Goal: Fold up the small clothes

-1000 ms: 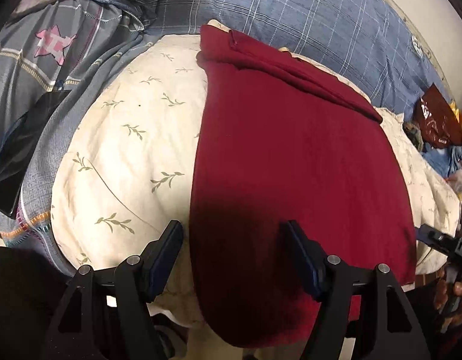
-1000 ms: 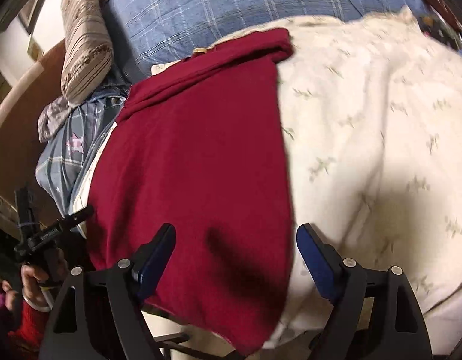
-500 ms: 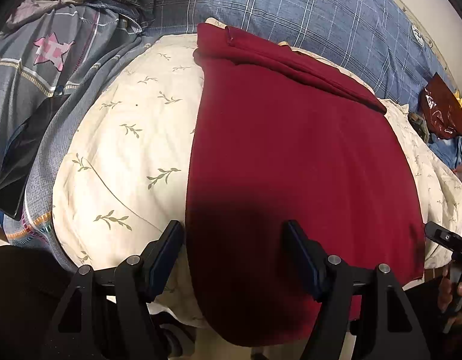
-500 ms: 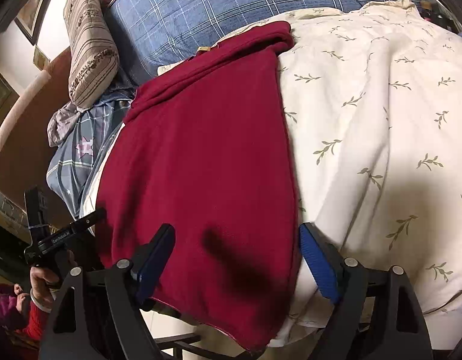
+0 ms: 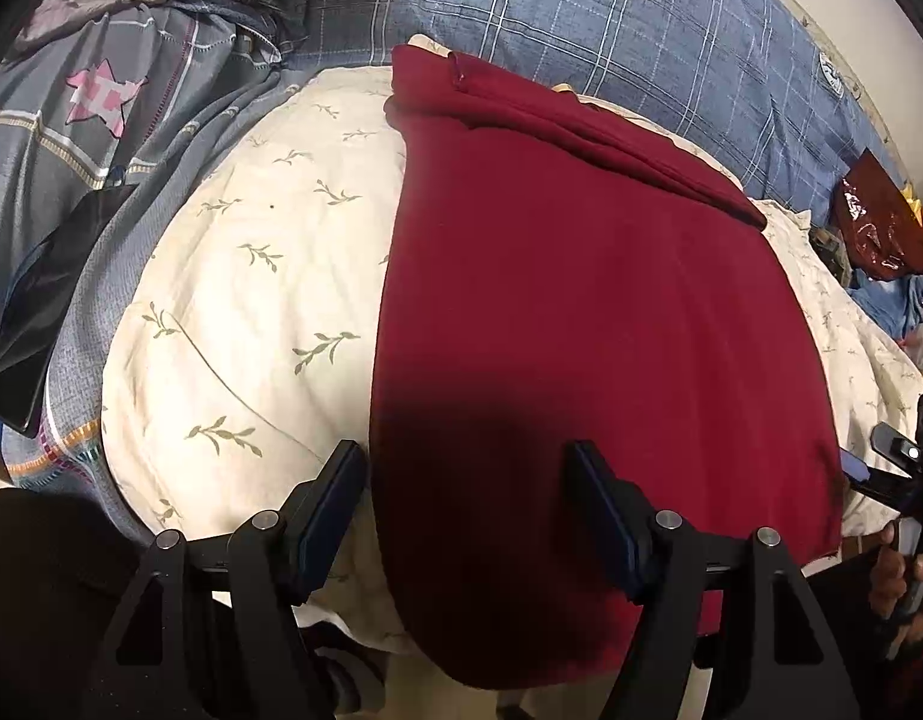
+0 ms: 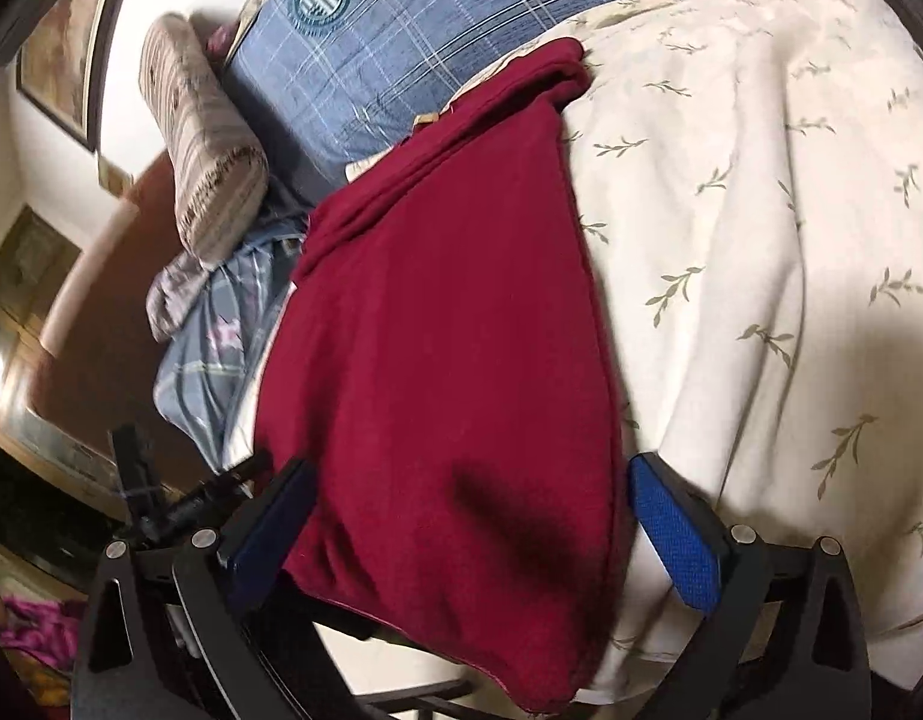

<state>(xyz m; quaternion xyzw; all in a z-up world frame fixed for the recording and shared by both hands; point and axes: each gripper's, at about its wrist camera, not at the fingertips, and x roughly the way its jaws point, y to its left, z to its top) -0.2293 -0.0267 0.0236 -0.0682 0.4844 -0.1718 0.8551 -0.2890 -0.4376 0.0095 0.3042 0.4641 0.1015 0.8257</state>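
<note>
Both grippers hang wide open over the near hem of a dark red garment (image 5: 581,312); the left gripper (image 5: 467,516) straddles the cloth's left edge, the right gripper (image 6: 467,534) its right edge, neither jaw closed on anything; the placing suggests a grasp of the two near corners is being lined up, to carry the hem up toward the far end. The garment lies lengthwise down a cream leaf-print quilt (image 5: 239,312), already narrowed to a long panel with a folded band at its far end, its near hem drooping over the bed's edge. Beyond it lies a blue plaid cover (image 5: 611,30); to the left, grey plaid bedding with a pink star (image 5: 104,97), a dark flat tablet-like slab (image 5: 41,312) and a striped bolster (image 6: 203,144); a framed picture (image 6: 59,60) hangs on the pale wall.
</note>
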